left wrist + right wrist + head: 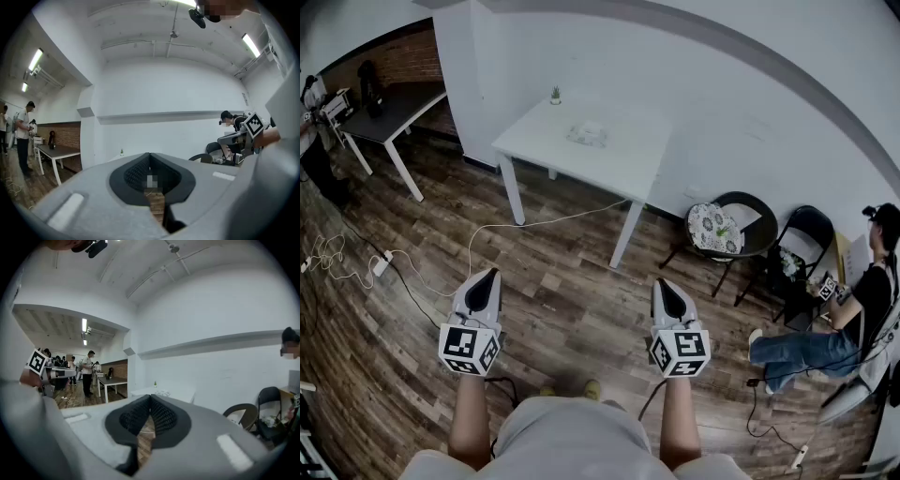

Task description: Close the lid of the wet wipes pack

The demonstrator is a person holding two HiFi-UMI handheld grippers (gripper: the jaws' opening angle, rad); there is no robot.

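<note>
Wet wipes pack [587,134] distant, indistinct

Wipes pack [587,134]: pale, flat, roughly rectangular, with a slightly crumpled outline. It lies flat on the white surface [623,167], near the middle and toward the wall-side edge, well clear of the front edge. Lid position cannot be determined, as the item is too small and distant in every view.

Floor [572,309]: dark wood planks, matt. Table [628,159]: smooth white top. Right tool [150,398]: matt grey plastic shell; pads [164,416] black, knurled.
</note>
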